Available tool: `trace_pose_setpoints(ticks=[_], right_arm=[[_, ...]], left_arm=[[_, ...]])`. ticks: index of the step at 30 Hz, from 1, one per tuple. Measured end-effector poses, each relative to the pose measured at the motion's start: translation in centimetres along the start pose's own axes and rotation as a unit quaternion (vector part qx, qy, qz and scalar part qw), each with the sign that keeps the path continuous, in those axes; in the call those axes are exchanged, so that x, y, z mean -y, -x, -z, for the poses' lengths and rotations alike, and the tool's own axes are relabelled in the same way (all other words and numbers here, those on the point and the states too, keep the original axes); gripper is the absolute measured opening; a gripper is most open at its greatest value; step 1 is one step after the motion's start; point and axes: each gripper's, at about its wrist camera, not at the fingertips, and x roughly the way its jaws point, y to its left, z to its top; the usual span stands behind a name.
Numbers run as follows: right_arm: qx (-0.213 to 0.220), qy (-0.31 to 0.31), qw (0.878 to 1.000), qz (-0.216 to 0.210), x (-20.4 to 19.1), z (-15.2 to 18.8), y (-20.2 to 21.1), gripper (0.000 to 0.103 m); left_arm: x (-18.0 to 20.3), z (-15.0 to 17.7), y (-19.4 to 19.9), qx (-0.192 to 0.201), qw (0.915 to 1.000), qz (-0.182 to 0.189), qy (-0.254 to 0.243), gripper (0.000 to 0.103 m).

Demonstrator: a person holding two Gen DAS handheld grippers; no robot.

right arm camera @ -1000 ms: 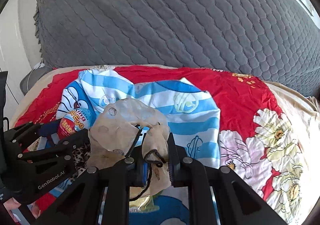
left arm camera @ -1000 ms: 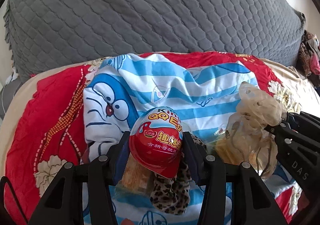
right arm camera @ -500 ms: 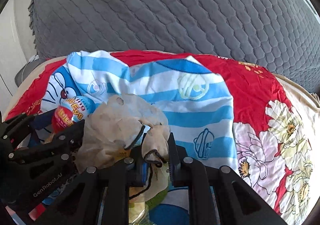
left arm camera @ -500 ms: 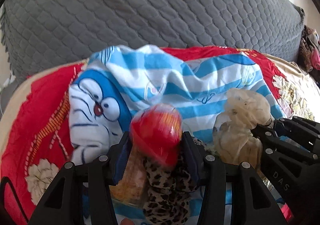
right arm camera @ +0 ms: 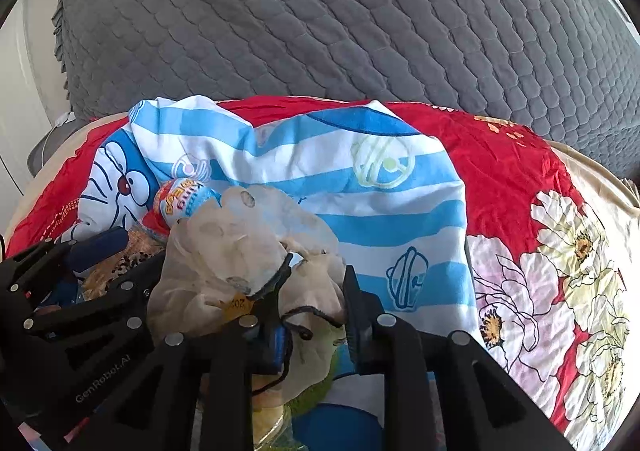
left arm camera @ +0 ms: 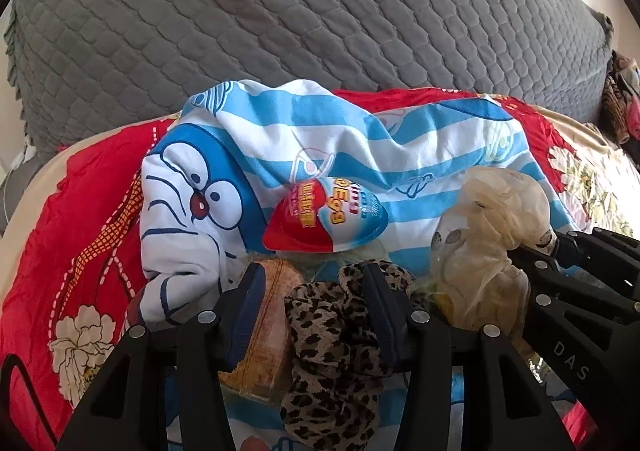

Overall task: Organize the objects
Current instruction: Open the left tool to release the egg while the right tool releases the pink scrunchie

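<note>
Dropped from the left tongs (left arm camera: 316,287), now empty, toy egg (left arm camera: 326,221) lies free; right tongs (right arm camera: 316,303) have just been opening around pouch (right arm camera: 244,247).

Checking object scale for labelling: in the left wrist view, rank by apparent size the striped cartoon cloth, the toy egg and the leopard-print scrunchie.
1. striped cartoon cloth
2-3. leopard-print scrunchie and toy egg: unsure, since the scrunchie is nearer the camera.

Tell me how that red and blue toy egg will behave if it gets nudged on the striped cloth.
The toy egg looks rounded and glossy, so it would probably roll or slide. It lies on rumpled striped cloth, whose folds may stop it. Likely a stiff shell, not floppy.
</note>
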Motion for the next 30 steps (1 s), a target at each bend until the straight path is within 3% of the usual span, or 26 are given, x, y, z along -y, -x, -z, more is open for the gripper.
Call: trace_pose_setpoints(ticks=[3,8,17,30], right_arm=[[-0.002,-0.007,1.0,-0.001,0.5,0.1,0.2,0.03],[-0.003,-0.013,1.0,0.0,1.3,0.2,0.9,0.047],[-0.004,-0.014,1.0,0.001,1.7,0.3,2.5,0.061],[0.005,-0.019,1.0,-0.004,1.6,-0.8,4.6,0.067]], left_arm=[[0.0,0.0,0.3,-0.003,1.0,0.0,0.002,0.054],[-0.3,0.1,1.0,-0.004,1.0,-0.004,-0.001,0.058],[-0.7,0.4,2.5,-0.005,1.0,-0.007,0.005,0.066],[-1.4,0.8,4.2,0.003,0.9999,-0.01,0.012,0.066]])
